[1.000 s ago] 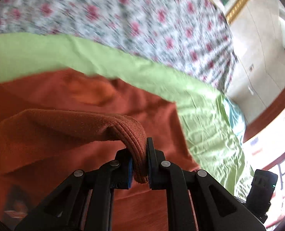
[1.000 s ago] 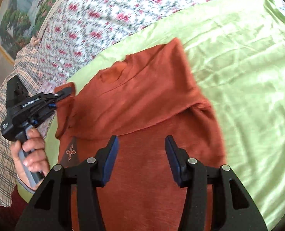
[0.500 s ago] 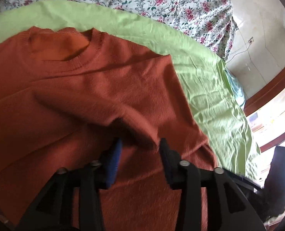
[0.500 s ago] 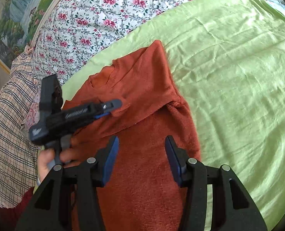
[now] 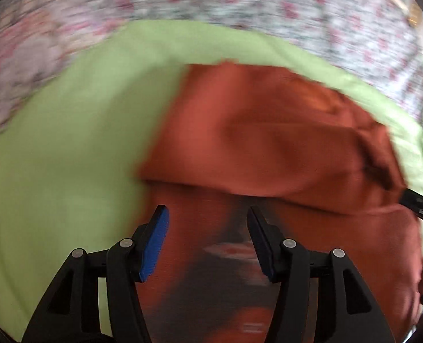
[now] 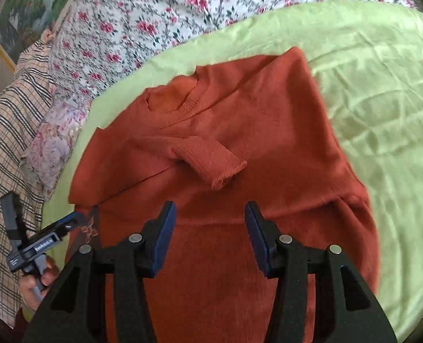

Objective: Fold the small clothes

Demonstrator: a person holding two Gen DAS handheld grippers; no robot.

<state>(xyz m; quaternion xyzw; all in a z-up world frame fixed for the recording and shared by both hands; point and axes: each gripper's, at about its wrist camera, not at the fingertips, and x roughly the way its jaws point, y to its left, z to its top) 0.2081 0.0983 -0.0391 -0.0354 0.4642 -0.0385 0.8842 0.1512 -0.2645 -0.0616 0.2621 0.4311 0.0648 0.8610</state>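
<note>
On a bed's lime-green sheet [image 6: 383,91], my rust-orange knit sweater [image 6: 268,131] has one sleeve [image 6: 211,160] folded in. Both my left gripper [image 5: 207,238], jaws just opened, and my right gripper [image 6: 210,235] gape empty; the other sleeve probably needs grasping next.

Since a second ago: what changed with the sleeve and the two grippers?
The left gripper let go of the sleeve cuff it was clamping; its jaws have just been opening, nothing between them, and it pulled back to the sweater's left edge. The cuff now lies folded across the chest. The right gripper stayed open over the sweater, which is still on the green sheet.
</note>
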